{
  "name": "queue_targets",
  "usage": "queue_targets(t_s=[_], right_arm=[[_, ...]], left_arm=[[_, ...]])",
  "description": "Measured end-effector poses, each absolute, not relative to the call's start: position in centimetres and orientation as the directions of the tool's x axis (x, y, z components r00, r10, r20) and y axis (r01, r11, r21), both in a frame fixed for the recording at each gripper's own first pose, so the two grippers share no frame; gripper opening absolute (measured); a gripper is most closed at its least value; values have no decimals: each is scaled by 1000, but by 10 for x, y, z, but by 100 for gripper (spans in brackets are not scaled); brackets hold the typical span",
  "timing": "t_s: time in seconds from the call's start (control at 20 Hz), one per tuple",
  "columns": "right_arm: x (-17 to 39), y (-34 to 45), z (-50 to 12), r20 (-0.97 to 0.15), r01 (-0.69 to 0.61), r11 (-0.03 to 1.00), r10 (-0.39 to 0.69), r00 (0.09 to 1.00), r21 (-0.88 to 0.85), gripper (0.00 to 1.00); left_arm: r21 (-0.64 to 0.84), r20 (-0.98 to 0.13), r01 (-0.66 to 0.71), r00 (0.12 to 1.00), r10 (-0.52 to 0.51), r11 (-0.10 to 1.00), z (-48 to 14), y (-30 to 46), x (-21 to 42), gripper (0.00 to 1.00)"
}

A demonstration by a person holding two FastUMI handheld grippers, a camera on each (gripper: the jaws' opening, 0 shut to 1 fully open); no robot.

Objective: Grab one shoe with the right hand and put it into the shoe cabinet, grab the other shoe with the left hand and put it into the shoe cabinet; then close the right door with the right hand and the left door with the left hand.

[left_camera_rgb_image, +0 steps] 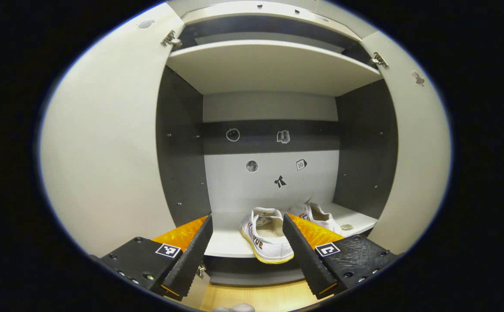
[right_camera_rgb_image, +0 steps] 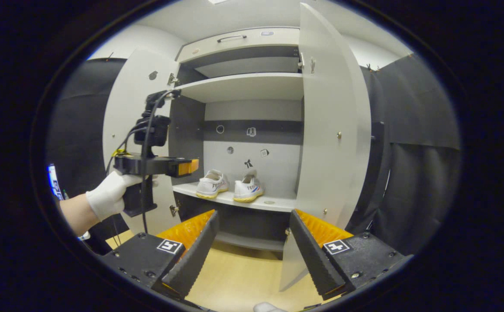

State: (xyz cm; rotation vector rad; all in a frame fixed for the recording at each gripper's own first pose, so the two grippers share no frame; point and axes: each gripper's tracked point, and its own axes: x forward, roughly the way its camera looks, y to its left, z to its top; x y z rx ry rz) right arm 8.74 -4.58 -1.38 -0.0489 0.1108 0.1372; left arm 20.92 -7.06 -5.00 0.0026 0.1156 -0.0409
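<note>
Booth with black cloth wall and pale wood floor (right_camera_rgb_image: 239, 277); tall white-and-grey shoe cabinet (left_camera_rgb_image: 269, 69) ahead, both doors open. I see two white canvas shoes with yellow soles side by side on lower white shelf (left_camera_rgb_image: 226, 245): left shoe (left_camera_rgb_image: 267, 236), right shoe (left_camera_rgb_image: 317, 215) just beside it. My left gripper (left_camera_rgb_image: 247, 247) faces the shelf, black fingers apart, holding nothing. My right gripper (right_camera_rgb_image: 254, 247) hangs back, fingers apart, empty, near the partly swung right door (right_camera_rgb_image: 330, 130). White-gloved hand (right_camera_rgb_image: 107, 195) holds left gripper by left door (right_camera_rgb_image: 124, 108).
</note>
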Motion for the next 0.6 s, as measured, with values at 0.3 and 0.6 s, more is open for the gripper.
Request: queue_targets(t_s=[0.3, 0.6], right_arm=[[78, -49, -2, -83, -110, 993, 107, 991, -39, 100], [67, -64, -1, -68, -72, 996, 69, 995, -53, 100]], left_arm=[[49, -31, 39, 999, -38, 998, -33, -72, 134, 97], [38, -4, 20, 1000, -20, 999, -43, -61, 66, 97]])
